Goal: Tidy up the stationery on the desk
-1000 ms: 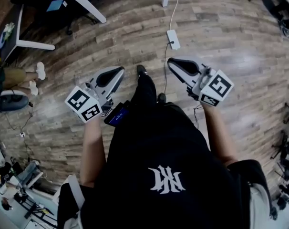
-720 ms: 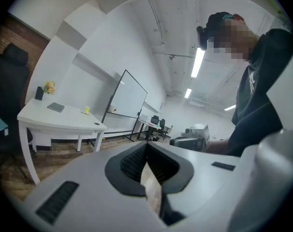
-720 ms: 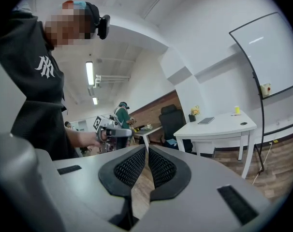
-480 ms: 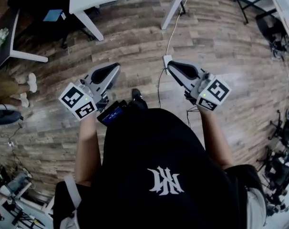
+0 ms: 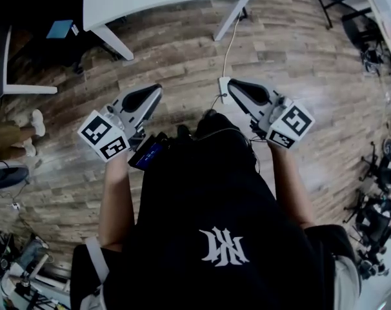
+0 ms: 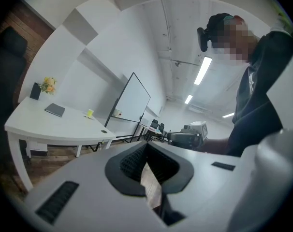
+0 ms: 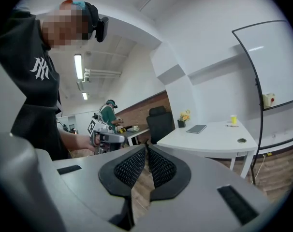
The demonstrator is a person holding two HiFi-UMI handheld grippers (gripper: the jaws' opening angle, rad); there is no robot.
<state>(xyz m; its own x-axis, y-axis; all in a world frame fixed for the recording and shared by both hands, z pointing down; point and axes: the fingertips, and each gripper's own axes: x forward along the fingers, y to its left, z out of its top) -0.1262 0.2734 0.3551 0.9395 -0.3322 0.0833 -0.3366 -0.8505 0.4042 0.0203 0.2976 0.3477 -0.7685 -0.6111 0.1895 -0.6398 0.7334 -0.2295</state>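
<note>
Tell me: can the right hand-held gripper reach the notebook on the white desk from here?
Probably not yet. The right hand-held gripper, shut and empty, is over floor well short of the desk where the notebook lies. Nothing blocks the way.

**Stationery on the white surface**

A white surface (image 7: pixel 219 135) sat at mid-right of the right gripper view. A dark notebook (image 7: pixel 197 128) lay flat and closed on it. To its right a small yellow cup (image 7: pixel 233 119) stood upright, with a thin dark item (image 7: pixel 232 125) just before it.
</note>
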